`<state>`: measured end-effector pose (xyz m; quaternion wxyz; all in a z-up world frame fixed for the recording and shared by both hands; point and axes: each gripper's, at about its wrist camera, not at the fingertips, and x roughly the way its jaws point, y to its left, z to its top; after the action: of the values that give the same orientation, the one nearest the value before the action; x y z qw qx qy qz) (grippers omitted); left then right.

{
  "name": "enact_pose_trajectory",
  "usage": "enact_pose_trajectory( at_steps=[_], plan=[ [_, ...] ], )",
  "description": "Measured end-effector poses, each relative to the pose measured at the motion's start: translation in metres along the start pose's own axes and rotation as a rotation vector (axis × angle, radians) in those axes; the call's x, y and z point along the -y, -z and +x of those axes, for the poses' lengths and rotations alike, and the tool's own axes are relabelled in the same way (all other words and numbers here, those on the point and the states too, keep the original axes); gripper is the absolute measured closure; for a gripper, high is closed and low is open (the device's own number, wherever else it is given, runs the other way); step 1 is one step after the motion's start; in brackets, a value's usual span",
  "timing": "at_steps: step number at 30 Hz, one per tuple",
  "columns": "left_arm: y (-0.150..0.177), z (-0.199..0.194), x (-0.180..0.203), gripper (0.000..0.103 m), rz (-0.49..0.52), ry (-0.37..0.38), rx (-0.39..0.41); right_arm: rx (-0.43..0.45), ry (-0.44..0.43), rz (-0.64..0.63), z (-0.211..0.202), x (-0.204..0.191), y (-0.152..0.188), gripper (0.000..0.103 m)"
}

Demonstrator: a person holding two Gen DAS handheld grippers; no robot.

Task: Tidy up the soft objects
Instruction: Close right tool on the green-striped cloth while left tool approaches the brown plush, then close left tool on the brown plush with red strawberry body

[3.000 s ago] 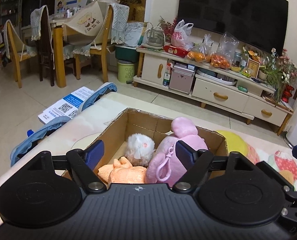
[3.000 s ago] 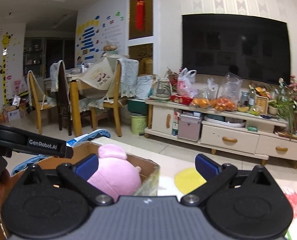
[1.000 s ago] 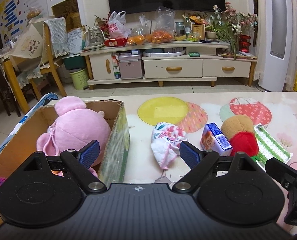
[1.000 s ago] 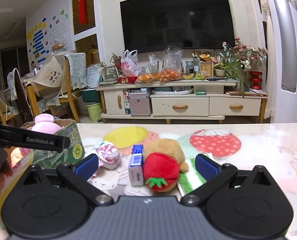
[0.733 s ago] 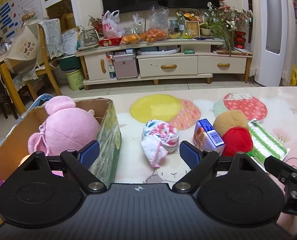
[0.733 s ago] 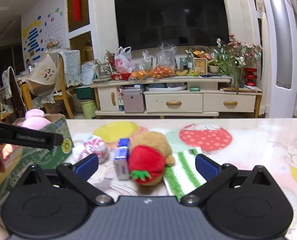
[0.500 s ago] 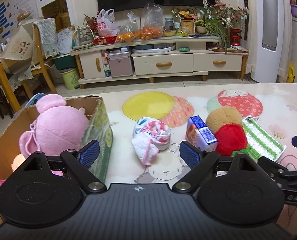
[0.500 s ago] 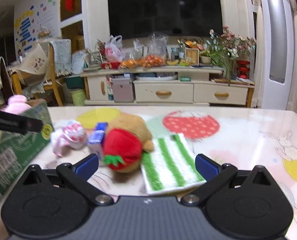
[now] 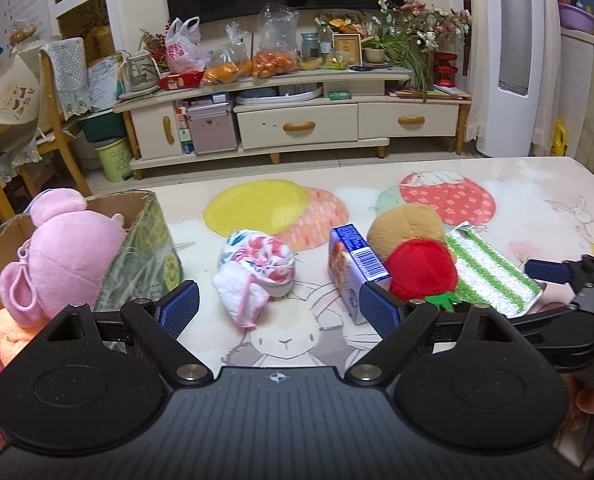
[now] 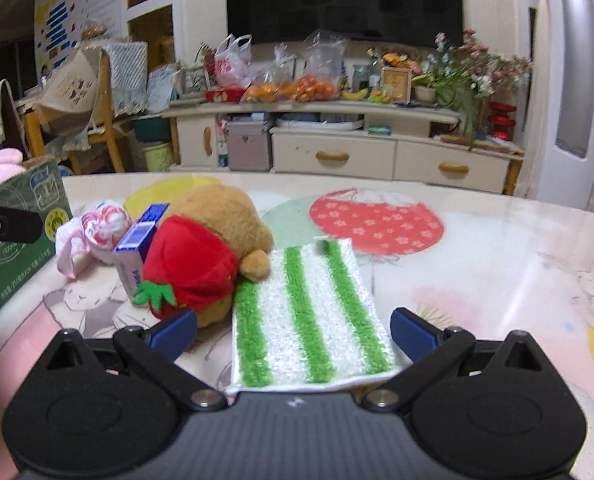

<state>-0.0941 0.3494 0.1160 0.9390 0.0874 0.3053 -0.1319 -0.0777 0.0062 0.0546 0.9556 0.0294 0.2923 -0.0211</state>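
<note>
A cardboard box (image 9: 149, 240) at the left holds a pink plush (image 9: 65, 256) and other soft toys. On the table lie a floral cloth bundle (image 9: 257, 268), a blue carton (image 9: 353, 268), a brown and red strawberry plush (image 9: 413, 256) and a green-striped white cloth (image 9: 489, 268). My left gripper (image 9: 279, 306) is open and empty, just before the floral bundle. My right gripper (image 10: 293, 330) is open, low over the striped cloth (image 10: 309, 312), with the plush (image 10: 205, 256) at its left finger. It also shows at the right of the left wrist view (image 9: 553, 272).
The table (image 10: 497, 264) has a cartoon-print cover. A carton (image 10: 137, 256) leans against the plush, with the floral bundle (image 10: 97, 236) and the box (image 10: 21, 232) further left. Behind are a TV cabinet (image 9: 297, 120), chairs (image 9: 57, 112) and a white tower unit (image 9: 513, 60).
Both grippers swung right, away from the box. My right gripper moved forward and down onto the striped cloth. My left gripper came closer to the floral bundle. Both stayed open.
</note>
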Motion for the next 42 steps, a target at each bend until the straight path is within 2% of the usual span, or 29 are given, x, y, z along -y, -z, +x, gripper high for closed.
enact_pose_trajectory(
  at_steps=[8, 11, 17, 21, 27, 31, 38, 42],
  plan=[
    [0.002, 0.005, 0.011, 0.0, -0.01, 0.049, 0.014, -0.047, 0.017, -0.058, 0.014, 0.005, 0.0, 0.001],
    [0.002, 0.007, 0.015, 0.0, -0.009, 0.062, 0.017, -0.049, 0.015, -0.063, 0.013, 0.008, 0.001, 0.009],
    [0.004, 0.012, 0.027, 0.0, 0.003, 0.088, 0.029, -0.049, -0.013, -0.055, 0.008, 0.015, 0.0, 0.014],
    [0.006, 0.015, 0.038, 0.0, 0.023, 0.116, 0.042, -0.052, -0.001, -0.061, 0.001, 0.022, 0.002, 0.016],
    [0.009, 0.017, 0.064, 0.0, 0.079, 0.15, 0.072, -0.063, 0.04, -0.016, -0.014, 0.045, 0.009, 0.016],
    [0.01, 0.018, 0.081, 0.0, 0.119, 0.184, 0.093, -0.057, 0.089, -0.029, -0.027, 0.054, 0.016, 0.016],
    [0.015, 0.031, 0.122, 0.0, 0.164, 0.194, 0.089, -0.058, 0.169, 0.026, -0.035, 0.077, 0.024, 0.013],
    [0.009, 0.05, 0.142, 0.0, 0.156, 0.175, 0.078, -0.066, 0.171, 0.053, -0.035, 0.085, 0.026, 0.009]
  ],
)
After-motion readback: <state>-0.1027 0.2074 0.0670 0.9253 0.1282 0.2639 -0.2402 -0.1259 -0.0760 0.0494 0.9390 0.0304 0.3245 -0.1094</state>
